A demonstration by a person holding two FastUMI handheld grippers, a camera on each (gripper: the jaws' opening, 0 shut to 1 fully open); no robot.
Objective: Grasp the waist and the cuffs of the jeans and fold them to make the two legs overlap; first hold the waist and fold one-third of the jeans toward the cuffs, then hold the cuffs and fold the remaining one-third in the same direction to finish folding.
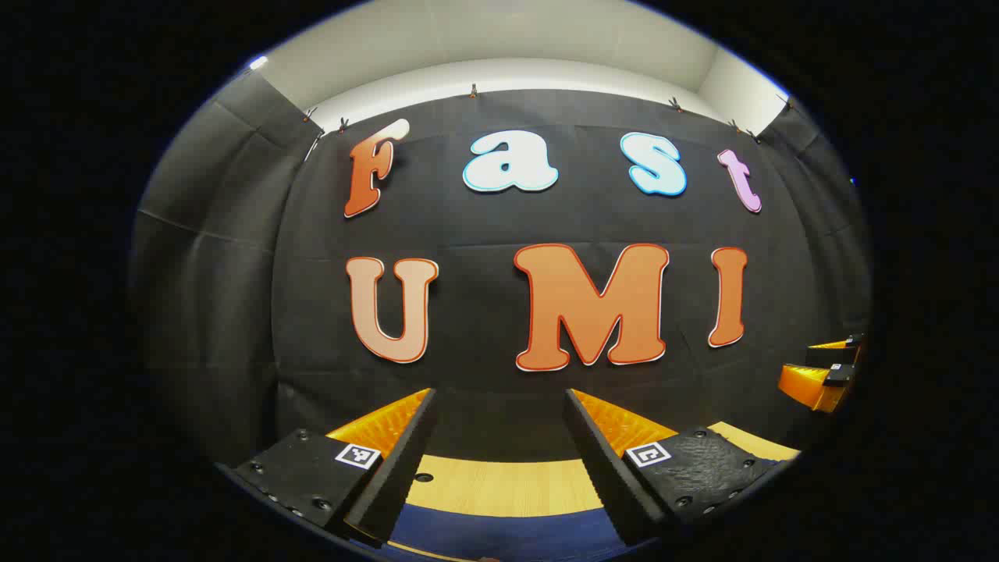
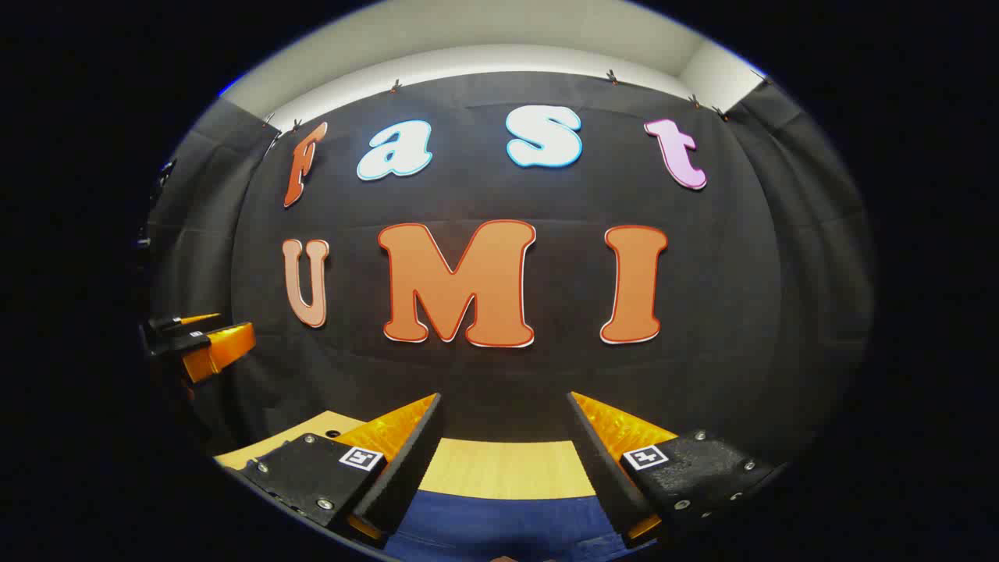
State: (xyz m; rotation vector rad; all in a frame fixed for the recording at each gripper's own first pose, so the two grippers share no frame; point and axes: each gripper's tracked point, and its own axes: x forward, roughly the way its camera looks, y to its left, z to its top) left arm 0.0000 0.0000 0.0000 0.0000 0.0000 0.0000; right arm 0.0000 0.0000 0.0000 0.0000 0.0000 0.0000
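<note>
Jeans: the dark blue denim jeans (image 1: 499,535) lie flat on the light wooden bench (image 1: 499,484), at the very bottom edge of both views, just under the fingers; only a narrow strip of cloth shows, so I cannot tell which part is the waist and which the cuffs.
Left hand-held gripper: the left hand-held gripper (image 1: 499,460) is held level above the bench, its fingers wide apart and holding nothing.
Right hand-held gripper: the right hand-held gripper (image 2: 503,460) is in the same posture, fingers spread and empty; it also appears at the right edge of the left gripper view.
Stage: judging from this, no grasp is made yet and the first fold is not begun.
Risk, aim: both cameras look at the wall and not down, so a descent may land on the wrong part of the garment.
Risk, grip: the fingers may pinch only the top layer, so the legs do not overlap well.
Risk, uneven lift: if one side rises first, the denim may twist or slide on the smooth wood.
</note>
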